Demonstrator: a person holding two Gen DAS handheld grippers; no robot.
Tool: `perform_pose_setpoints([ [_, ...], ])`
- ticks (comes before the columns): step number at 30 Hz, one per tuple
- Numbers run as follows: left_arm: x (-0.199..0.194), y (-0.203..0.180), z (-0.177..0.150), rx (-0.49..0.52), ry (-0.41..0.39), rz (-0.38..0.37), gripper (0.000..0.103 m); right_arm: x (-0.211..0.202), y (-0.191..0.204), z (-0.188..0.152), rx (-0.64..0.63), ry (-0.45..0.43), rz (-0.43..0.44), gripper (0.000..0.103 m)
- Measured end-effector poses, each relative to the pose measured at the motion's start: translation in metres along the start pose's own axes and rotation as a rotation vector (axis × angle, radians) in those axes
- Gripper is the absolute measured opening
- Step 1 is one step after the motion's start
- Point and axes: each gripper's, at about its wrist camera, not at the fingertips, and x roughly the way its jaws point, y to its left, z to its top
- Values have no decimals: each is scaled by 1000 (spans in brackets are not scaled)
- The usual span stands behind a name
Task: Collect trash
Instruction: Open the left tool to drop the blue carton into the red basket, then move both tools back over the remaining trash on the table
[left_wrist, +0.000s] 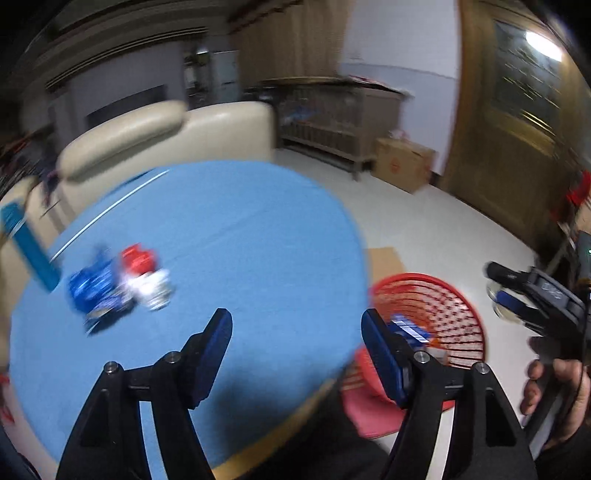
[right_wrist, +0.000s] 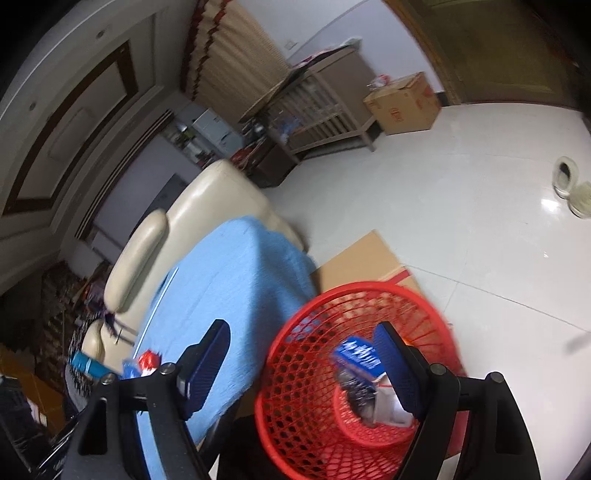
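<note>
Left wrist view: left gripper (left_wrist: 295, 349) fingers spread, empty, over blue cloth-covered surface (left_wrist: 240, 229); crumpled blue, red and white wrappers (left_wrist: 118, 284) lie beyond. Right gripper (right_wrist: 303, 360) fingers spread, empty, above red plastic mesh basket (right_wrist: 295, 373) holding wrappers.

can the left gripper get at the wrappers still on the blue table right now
Probably yes. The left gripper is open and empty over the table, and the blue and red wrappers lie ahead to its left on bare cloth, with nothing between.
</note>
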Motion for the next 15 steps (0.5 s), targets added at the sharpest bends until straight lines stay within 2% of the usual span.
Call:
perform_pose_setpoints([
  [4, -11, 64, -30, -137, 27, 88, 73, 13, 37, -12, -79, 59, 27, 83],
  [7, -22, 112, -56, -268, 41, 145, 73, 25, 69, -27, -152, 108, 34, 84],
  [9, -29, 145, -76, -374, 45, 178, 73, 31, 89, -36, -199, 142, 31, 88],
  [13, -43, 191, -103, -557, 41, 216, 73, 46, 137, -63, -325, 225, 38, 88],
  [15, -48, 204, -116, -612, 43, 229, 73, 51, 158, -75, -383, 252, 52, 89],
])
